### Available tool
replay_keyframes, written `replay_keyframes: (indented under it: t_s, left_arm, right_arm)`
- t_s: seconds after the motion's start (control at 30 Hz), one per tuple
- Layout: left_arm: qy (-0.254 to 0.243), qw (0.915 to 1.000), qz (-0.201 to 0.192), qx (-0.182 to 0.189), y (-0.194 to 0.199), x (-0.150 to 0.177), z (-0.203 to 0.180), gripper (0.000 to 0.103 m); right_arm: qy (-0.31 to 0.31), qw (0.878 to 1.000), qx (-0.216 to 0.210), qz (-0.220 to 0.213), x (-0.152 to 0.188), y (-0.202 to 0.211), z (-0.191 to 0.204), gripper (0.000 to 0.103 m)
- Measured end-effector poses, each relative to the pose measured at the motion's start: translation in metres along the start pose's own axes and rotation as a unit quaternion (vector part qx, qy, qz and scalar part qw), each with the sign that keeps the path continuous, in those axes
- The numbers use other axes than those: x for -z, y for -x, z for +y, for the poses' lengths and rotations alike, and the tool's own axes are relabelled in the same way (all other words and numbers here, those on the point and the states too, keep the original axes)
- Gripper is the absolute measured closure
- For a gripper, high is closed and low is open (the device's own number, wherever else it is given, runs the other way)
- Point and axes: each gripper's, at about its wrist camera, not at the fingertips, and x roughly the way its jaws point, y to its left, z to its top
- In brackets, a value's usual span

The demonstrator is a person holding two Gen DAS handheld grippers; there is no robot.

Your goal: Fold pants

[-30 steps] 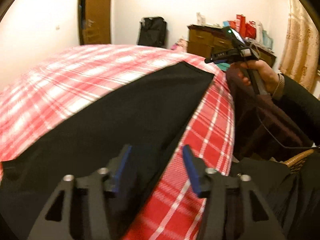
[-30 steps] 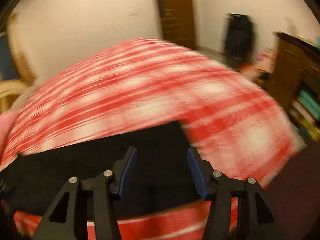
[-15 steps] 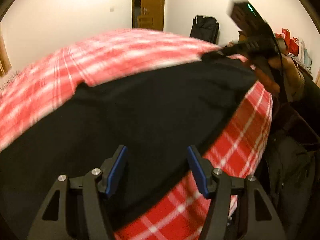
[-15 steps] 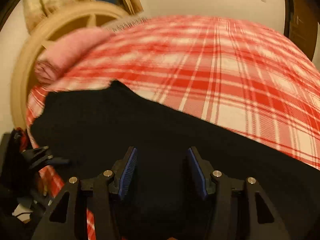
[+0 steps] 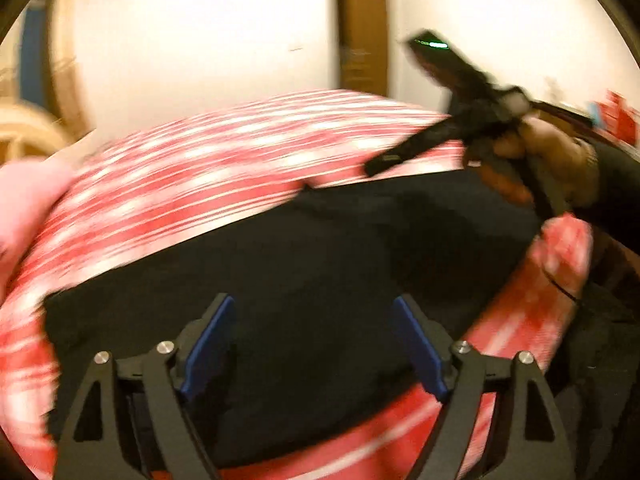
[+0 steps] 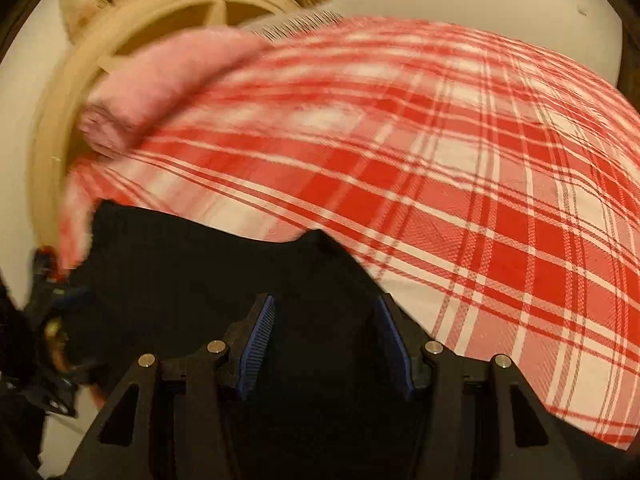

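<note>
The black pants [image 5: 320, 264] lie spread flat on a red-and-white plaid bed cover [image 5: 208, 176]. My left gripper [image 5: 314, 346] is open and empty, hovering over the near part of the pants. The right gripper [image 5: 404, 156] shows in the left wrist view, held in a hand above the far right part of the pants. In the right wrist view the pants [image 6: 192, 276] fill the lower left, and my right gripper [image 6: 326, 346] is open and empty just above the dark cloth. Both views are blurred by motion.
A pink folded blanket [image 6: 168, 84] lies at the head of the bed against a round wooden headboard [image 6: 64, 120]. The plaid cover [image 6: 480, 184] stretches away to the right. A brown door [image 5: 362, 32] stands in the far wall.
Both grippers have swung to the left, toward the head of the bed. The right gripper now hangs over the pants' far part. Both stay open.
</note>
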Motion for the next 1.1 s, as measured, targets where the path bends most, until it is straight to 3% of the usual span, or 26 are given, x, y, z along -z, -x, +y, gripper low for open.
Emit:
replay_keyframes:
  t_s: [0.07, 0.13, 0.23, 0.37, 0.4, 0.5, 0.6, 0.7, 0.8, 0.9, 1.0, 1.1]
  left_arm:
    - [0.015, 0.9993, 0.023, -0.024, -0.004, 0.013, 0.023, 0.019]
    - [0.025, 0.9974, 0.044, -0.052, -0.011, 0.028, 0.043, 0.018]
    - [0.042, 0.9981, 0.033, -0.031, -0.009, 0.037, 0.051, 0.017]
    - [0.078, 0.9968, -0.001, -0.014, 0.01, 0.026, 0.061, 0.016]
    - [0.086, 0.996, -0.016, -0.015, 0.014, 0.022, 0.068, 0.009]
    - [0.116, 0.9897, -0.057, -0.061, 0.03, 0.013, 0.09, 0.0]
    - [0.131, 0.9846, -0.03, -0.112, 0.017, 0.007, 0.117, 0.0]
    - [0.146, 0.9817, -0.003, -0.122, -0.002, 0.007, 0.137, 0.0]
    - [0.16, 0.9753, 0.03, -0.15, -0.021, 0.013, 0.147, 0.0]
    - [0.17, 0.9712, 0.057, -0.156, -0.029, 0.022, 0.15, 0.0]
    - [0.175, 0.9711, 0.053, -0.154, -0.022, 0.029, 0.143, 0.0]
    - [0.18, 0.97, 0.056, -0.154, -0.025, 0.031, 0.143, 0.0]
  right_arm:
    - [-0.002, 0.999, 0.035, 0.02, -0.002, -0.019, -0.002, 0.049]
    - [-0.004, 0.999, 0.034, 0.01, 0.0, -0.016, -0.002, 0.049]
    - [0.0, 0.999, 0.043, -0.006, 0.007, 0.004, 0.001, 0.049]
    - [0.025, 0.999, -0.012, -0.037, 0.02, 0.04, 0.026, 0.049]
    - [0.038, 0.998, -0.032, -0.04, 0.025, 0.046, 0.035, 0.049]
    - [0.106, 0.991, -0.074, -0.032, 0.051, 0.058, 0.074, 0.049]
    - [0.141, 0.985, -0.103, 0.0, 0.077, 0.05, 0.104, 0.049]
    - [0.154, 0.982, -0.107, 0.025, 0.101, 0.036, 0.116, 0.051]
    - [0.189, 0.977, -0.094, 0.012, 0.124, 0.036, 0.129, 0.051]
    - [0.213, 0.973, -0.088, 0.013, 0.135, 0.04, 0.136, 0.057]
    - [0.207, 0.976, -0.067, 0.005, 0.134, 0.036, 0.135, 0.076]
    - [0.198, 0.977, -0.073, -0.001, 0.134, 0.039, 0.135, 0.083]
